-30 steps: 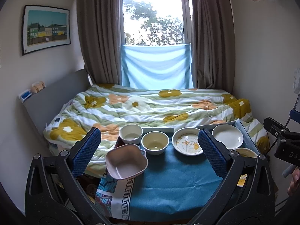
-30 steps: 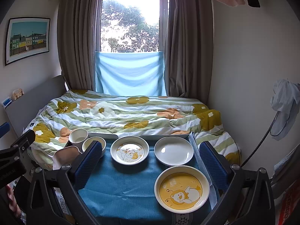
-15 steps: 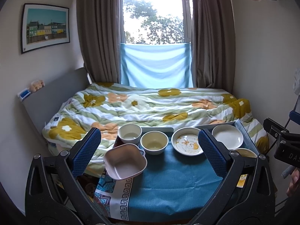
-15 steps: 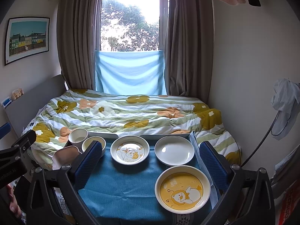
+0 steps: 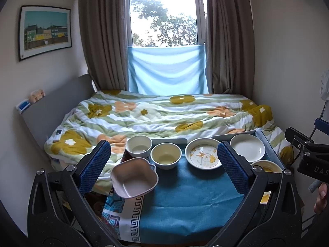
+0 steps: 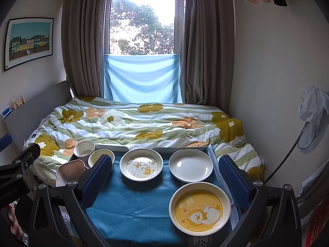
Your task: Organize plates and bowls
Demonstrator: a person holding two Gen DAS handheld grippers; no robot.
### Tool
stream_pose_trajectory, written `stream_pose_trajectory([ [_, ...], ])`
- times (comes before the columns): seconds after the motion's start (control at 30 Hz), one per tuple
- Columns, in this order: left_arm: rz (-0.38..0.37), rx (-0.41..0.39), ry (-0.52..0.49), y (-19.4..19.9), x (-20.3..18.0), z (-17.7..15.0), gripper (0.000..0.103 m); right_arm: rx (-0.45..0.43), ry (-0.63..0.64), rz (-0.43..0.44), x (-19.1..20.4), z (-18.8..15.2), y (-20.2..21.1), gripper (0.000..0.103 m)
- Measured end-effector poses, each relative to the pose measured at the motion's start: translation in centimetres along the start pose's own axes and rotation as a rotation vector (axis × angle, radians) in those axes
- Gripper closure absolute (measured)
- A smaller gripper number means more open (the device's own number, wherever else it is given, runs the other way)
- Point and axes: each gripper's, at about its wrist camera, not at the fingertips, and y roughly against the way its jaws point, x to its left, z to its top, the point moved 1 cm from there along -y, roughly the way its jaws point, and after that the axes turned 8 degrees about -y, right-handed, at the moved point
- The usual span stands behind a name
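Left tool (image 5: 163, 165), right tool (image 6: 165, 180): both spread wide, holding nothing, above table (image 6: 131, 212) with blue cloth. Nearest: yellow duck plate (image 6: 199, 206), pink square bowl (image 5: 134, 177). Behind: cream bowl (image 5: 166, 155), white cup (image 5: 138, 146), duck-print plate (image 6: 141, 167), plain white plate (image 6: 190, 167). Beyond: bed (image 6: 131, 123), window (image 6: 141, 18).

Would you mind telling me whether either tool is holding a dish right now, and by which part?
Nothing is held: the left tool and right tool are both open above the table.
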Motion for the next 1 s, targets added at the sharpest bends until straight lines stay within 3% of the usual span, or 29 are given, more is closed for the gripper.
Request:
stream_pose_trajectory([
  [0.3,-0.071,0.056,-0.019,-1.4,-0.7,-0.3,0.000,0.043,-0.019,-0.006,-0.1,-1.3,-1.2,0.000],
  [0.5,-0.238,0.186,-0.046,-5.9,-3.3,-2.1,0.000,0.161,-0.103,-0.048,-2.7,-4.1,-3.3,0.000],
  [0.83,-0.538,0.438,-0.161,-16.0,-15.8,-9.4,0.000,0.374,-0.313,-0.116,-12.9,-13.5,-8.5,0.000],
  [1.0,-0.611,0.535,-0.169,-20.1,-22.0,-11.8,0.002,0.468,-0.391,-0.134,-18.2,-16.9,-12.1,0.022],
])
